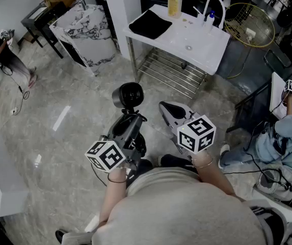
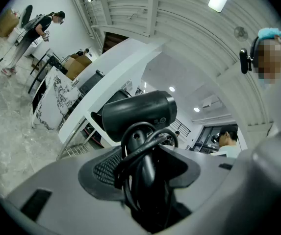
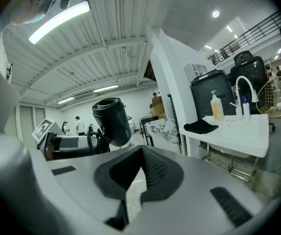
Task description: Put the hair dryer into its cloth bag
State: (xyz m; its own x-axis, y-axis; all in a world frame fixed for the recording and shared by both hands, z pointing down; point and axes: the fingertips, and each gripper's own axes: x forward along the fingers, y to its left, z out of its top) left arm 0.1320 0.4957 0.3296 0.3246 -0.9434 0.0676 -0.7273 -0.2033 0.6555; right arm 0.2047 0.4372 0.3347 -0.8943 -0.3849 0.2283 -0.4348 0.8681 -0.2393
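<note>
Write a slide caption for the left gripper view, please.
Left gripper holding the black hair dryer by its cord-wrapped handle.

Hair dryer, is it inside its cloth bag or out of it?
Out. The left tool grips the hair dryer by its handle, while the black cloth bag lies on the white table.

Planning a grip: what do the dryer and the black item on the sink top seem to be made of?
The dryer looks like hard plastic, matte black with a soft sheen along its barrel. The black item is probably soft cloth: dull, without highlights, lying flat and limp.
</note>
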